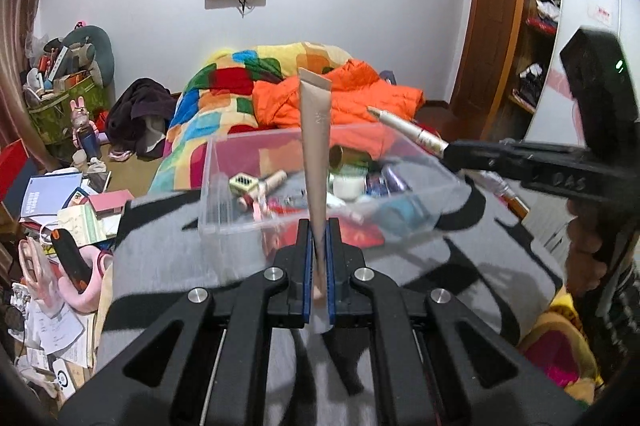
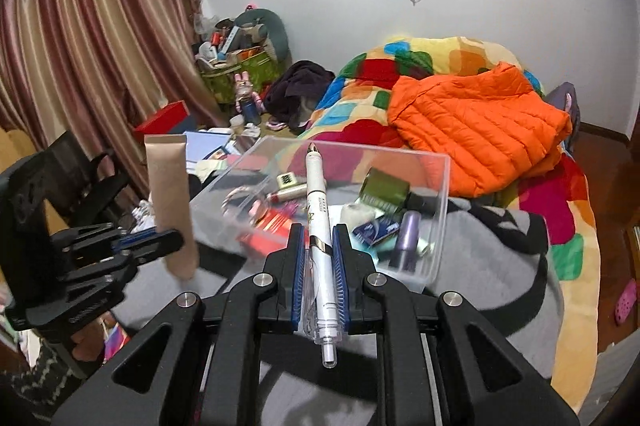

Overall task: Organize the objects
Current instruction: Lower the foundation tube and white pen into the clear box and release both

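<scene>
My left gripper (image 1: pixel 319 226) is shut on a tan cosmetic tube (image 1: pixel 316 137), held upright just in front of a clear plastic box (image 1: pixel 224 185). The tube also shows in the right wrist view (image 2: pixel 170 193), at the left gripper (image 2: pixel 176 240). My right gripper (image 2: pixel 318 230) is shut on a white pen (image 2: pixel 318 218) that points toward the clear box (image 2: pixel 436 193). In the left wrist view the right gripper (image 1: pixel 452 149) holds the pen (image 1: pixel 404 127) over the box's right side. The box holds several small cosmetics.
The box sits on a grey and black blanket (image 1: pixel 460 266) on a bed. An orange jacket (image 2: pixel 476 121) and a colourful quilt (image 1: pixel 224 97) lie behind it. Papers and boxes (image 1: pixel 60 209) clutter the floor at left. A curtain (image 2: pixel 80 45) hangs at left.
</scene>
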A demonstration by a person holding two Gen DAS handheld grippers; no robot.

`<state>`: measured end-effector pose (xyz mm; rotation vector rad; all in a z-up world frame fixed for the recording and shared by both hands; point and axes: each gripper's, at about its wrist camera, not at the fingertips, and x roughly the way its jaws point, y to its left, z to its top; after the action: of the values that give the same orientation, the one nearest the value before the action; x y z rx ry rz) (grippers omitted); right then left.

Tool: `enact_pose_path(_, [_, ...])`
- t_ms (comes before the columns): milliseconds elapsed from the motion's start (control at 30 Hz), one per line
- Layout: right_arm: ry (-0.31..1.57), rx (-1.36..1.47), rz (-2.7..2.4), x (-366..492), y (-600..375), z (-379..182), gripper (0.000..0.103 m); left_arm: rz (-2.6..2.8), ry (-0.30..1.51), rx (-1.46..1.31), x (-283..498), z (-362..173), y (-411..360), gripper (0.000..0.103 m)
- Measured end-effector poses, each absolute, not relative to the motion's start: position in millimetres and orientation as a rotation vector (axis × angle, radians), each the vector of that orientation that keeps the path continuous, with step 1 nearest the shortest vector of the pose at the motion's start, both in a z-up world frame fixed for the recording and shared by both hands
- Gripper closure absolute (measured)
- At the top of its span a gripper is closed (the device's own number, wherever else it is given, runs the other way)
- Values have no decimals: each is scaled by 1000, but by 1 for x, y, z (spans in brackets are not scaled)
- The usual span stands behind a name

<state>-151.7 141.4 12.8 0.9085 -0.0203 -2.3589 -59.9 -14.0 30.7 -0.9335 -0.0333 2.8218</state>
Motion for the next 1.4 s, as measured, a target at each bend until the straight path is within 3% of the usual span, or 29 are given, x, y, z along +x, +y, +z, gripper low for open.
enact_pose_path(367, [-2, 989, -2347, -203, 123, -3, 91, 2872, -101, -881, -100, 58, -26, 98])
enact_pose_path(833, [165, 1087, -2304, -223, 85, -39, 90, 2854, -88, -1058, -152, 23, -20, 98])
enact_pose_path(1133, [231, 1071, -2314, -210, 84, -34, 90, 2820, -58, -1073, -145, 19, -13, 97])
enact_pose_path(1267, [205, 1061, -2318, -203, 89, -26, 90, 2820, -72, -1057, -138, 24, -16, 92])
enact_pose_path(1400, [162, 1043, -2337, -193, 99, -16, 86, 2833, -76, -1030, -127, 28, -19, 74])
